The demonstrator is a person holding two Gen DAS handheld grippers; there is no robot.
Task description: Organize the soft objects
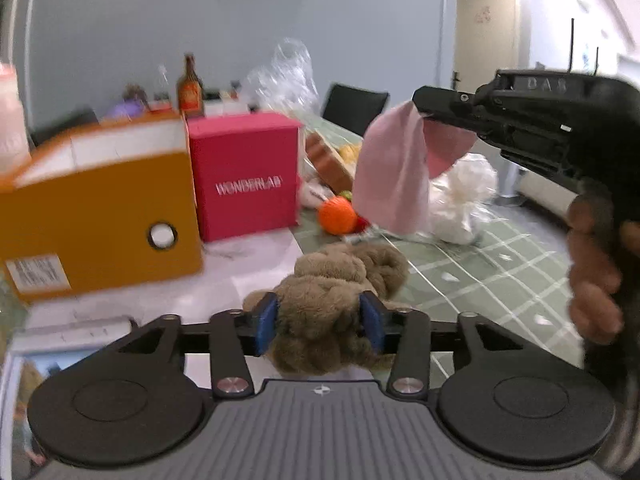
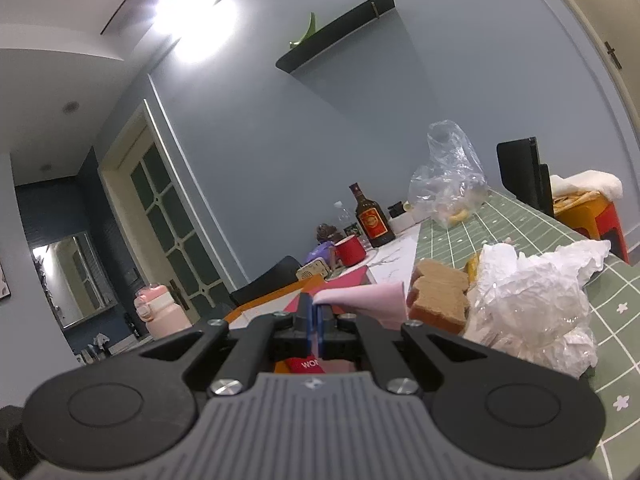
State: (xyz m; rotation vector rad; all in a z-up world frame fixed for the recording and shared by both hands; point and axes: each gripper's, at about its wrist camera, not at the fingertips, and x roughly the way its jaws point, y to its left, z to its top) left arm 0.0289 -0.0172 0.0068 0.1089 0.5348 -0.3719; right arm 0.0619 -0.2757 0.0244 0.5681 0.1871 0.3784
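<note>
My left gripper [image 1: 320,320] is shut on a brown plush toy [image 1: 340,280], its blue pads pressing both sides, just above the table. My right gripper [image 2: 316,320] is shut on a pink cloth [image 2: 360,298]. In the left wrist view the right gripper [image 1: 424,110] is held in the air at the right, and the pink cloth [image 1: 392,176] hangs down from its tips. An orange knitted ball [image 1: 338,214] lies on the table beyond the plush toy.
An orange box [image 1: 100,216] and a red WONDERLAB box [image 1: 244,176] stand at the left. Crumpled white plastic [image 1: 460,196] [image 2: 532,304], bread slices [image 2: 440,292], a brown bottle [image 2: 372,220], a clear bag [image 2: 448,176] and a green gridded tablecloth [image 1: 480,280] are around.
</note>
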